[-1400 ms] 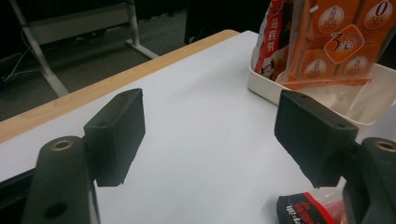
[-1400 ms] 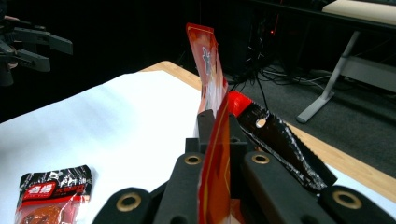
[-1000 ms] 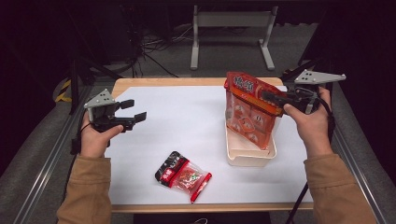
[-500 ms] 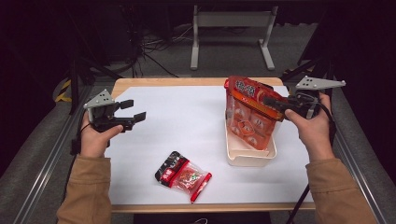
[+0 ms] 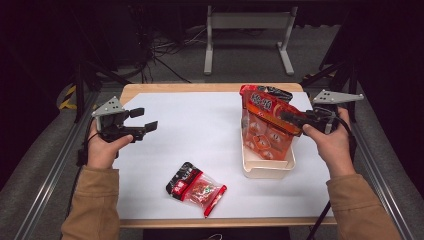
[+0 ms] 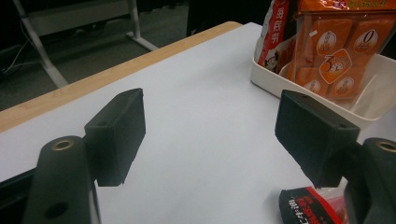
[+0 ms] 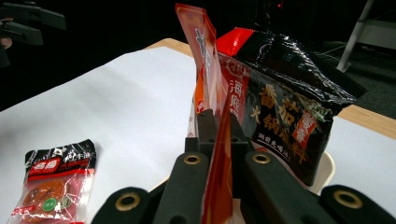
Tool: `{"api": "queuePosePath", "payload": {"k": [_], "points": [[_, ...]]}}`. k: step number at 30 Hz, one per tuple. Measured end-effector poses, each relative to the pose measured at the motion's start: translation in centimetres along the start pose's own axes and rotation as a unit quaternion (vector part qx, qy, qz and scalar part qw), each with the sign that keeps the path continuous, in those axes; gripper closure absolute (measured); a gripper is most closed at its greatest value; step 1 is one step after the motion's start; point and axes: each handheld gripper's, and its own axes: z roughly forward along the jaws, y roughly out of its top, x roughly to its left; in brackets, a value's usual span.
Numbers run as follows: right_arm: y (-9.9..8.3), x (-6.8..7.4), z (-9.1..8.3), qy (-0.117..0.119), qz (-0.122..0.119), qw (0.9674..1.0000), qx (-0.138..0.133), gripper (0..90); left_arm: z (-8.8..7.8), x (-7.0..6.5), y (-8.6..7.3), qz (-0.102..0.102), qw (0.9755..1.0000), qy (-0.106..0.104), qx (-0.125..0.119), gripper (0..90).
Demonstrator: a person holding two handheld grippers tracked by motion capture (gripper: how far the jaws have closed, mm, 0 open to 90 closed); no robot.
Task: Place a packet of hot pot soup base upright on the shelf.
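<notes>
A person sits at a white-topped counter (image 5: 200,125) with tongs in each hand, both forearms in tan sleeves reaching in from the near edge. The right hand (image 5: 332,142) is raised at the counter's right side, wrist bent inward, so the right tongs (image 5: 287,116) point level toward the left. Their jaws are pressed together on the upper edge of an orange snack bag (image 5: 265,132), which hangs upright with its lower part inside a shallow cream tray (image 5: 267,170) on the right half of the counter. A black and red packet (image 7: 285,107) stands in the tray just behind the orange bag, touching it. The left hand (image 5: 102,147) is held up over the counter's left edge, and the left tongs (image 5: 142,120) point level to the right, jaws spread wide with nothing between them. A small red and black pouch (image 5: 195,187) lies flat near the front edge, well apart from both hands.
</notes>
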Motion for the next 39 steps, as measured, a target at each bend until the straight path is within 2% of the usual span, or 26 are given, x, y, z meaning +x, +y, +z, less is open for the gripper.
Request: {"api": "queuePosePath", "payload": {"k": [6, 9, 12, 16, 19, 21, 26, 31, 39], "points": [[-0.5, 0.1, -0.5, -0.008, -0.003, 1.0, -0.002, 89.1, -0.1, -0.3, -0.7, -0.002, 0.9999, 0.008, 0.006, 24.9], [-0.8, 0.1, -0.7, -0.008, 0.0, 1.0, -0.005, 89.0, -0.2, -0.5, -0.9, 0.007, 0.9997, 0.012, 0.02, 24.6], [-1.0, 0.2, -0.9, -0.009, -0.002, 0.9999, -0.009, 88.2, -0.4, -0.8, -1.4, 0.004, 0.9997, 0.015, 0.021, 24.8], [-0.8, 0.4, -0.9, -0.012, -0.006, 0.9998, -0.013, 85.5, -0.7, -1.0, -1.6, 0.012, 0.9995, 0.017, 0.022, 24.8], [-0.7, 0.5, -1.3, -0.017, -0.004, 0.9993, -0.033, 75.1, -0.9, -1.4, -1.8, 0.015, 0.9995, 0.017, 0.024, 24.8], [-0.7, 0.5, -1.6, -0.024, -0.002, 0.9987, -0.045, 64.4, -1.1, -1.8, -2.1, 0.022, 0.9992, 0.018, 0.029, 24.6], [-0.8, 0.4, -2.8, -0.028, -0.001, 0.9969, -0.073, 50.1, -1.3, -2.7, -2.6, 0.023, 0.9992, 0.014, 0.03, 24.9], [-1.4, 0.5, -4.2, -0.042, -0.005, 0.9954, -0.086, 43.8, -2.0, -3.4, -3.1, 0.023, 0.9985, 0.032, 0.037, 26.0], [-2.9, 0.3, -6.6, -0.067, -0.003, 0.9936, -0.091, 40.2, -2.7, -3.8, -4.1, 0.019, 0.9985, 0.028, 0.044, 24.9]]}}
